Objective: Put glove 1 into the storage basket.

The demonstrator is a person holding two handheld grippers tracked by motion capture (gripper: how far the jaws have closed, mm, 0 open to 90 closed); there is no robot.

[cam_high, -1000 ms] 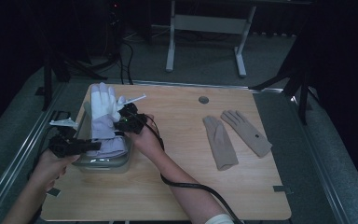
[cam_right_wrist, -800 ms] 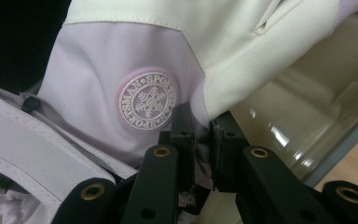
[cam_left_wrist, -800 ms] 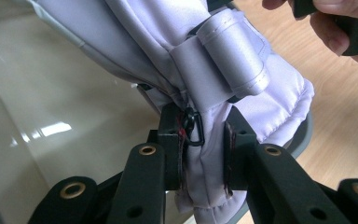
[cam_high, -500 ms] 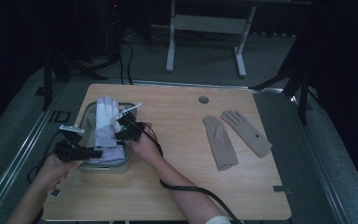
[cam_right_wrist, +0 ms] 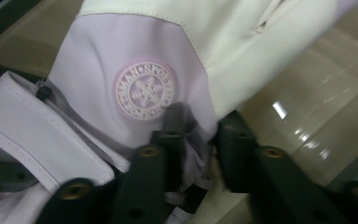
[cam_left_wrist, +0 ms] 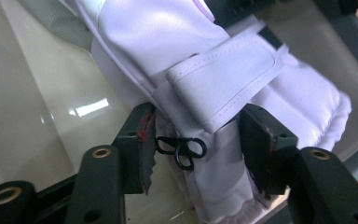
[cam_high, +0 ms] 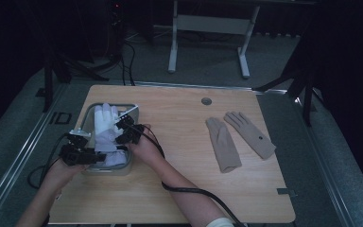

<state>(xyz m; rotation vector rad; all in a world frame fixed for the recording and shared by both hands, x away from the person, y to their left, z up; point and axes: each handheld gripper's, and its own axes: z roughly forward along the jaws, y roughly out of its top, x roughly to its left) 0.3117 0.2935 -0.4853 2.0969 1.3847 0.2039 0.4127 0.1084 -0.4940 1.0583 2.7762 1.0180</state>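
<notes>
Glove (cam_right_wrist: 135, 70) w/ round snowflake badge (cam_right_wrist: 145, 91), rim text unreadable, in tray (cam_right_wrist: 303, 93)

A padded white and pale-lilac fabric ski glove (cam_high: 105, 128) is seen at the left of the high view, laid inside a shallow rectangular cream plastic tray (cam_high: 131, 160), fingers directed toward the upper frame edge. A stitched wrist strap and a small black clip are shown at its cuff, and a round embroidered snowflake badge on its back.
</notes>
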